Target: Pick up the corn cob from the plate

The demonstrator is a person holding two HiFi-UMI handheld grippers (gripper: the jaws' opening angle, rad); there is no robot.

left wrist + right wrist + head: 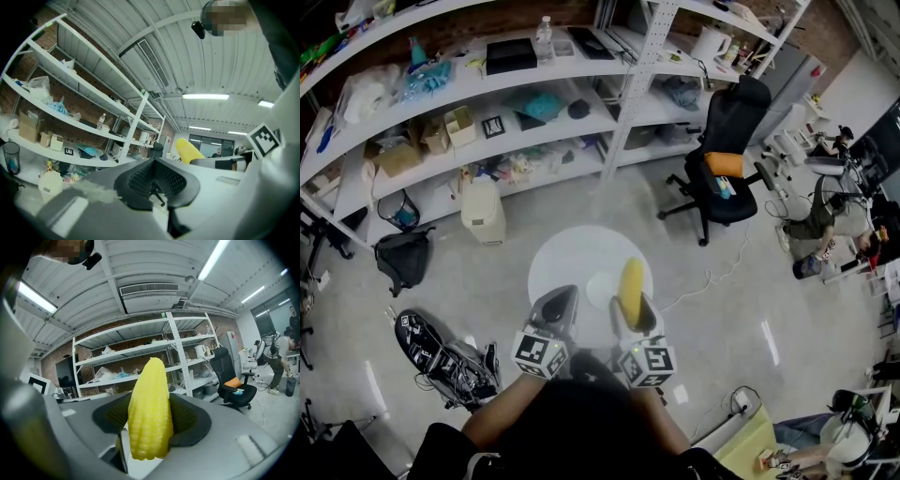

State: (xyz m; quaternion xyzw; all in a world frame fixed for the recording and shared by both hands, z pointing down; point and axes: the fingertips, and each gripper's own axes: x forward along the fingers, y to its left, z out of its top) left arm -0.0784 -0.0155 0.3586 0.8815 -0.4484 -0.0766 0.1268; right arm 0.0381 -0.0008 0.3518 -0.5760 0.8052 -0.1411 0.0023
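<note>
Fingers (pixel 190 420) of right gripper (pixel 150 427) clamped on corn cob (pixel 149 404), one pad each side, cob tip poking out past them. Head view: cob sits over the edge of the white plate (pixel 598 291) on round table (pixel 553 267). Left gripper (pixel 157 180) jaws together, nothing between, just beside the right one.

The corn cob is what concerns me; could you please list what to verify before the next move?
1. The corn cob sits between the pads of the right gripper: ok.
2. Cob is off the plate: ok.
3. Grip centred along the cob: not ok; the pads hold its near end and the tip juts out ahead.
4. Grip firmness: cannot tell.
5. The left gripper holds nothing: ok.
</note>
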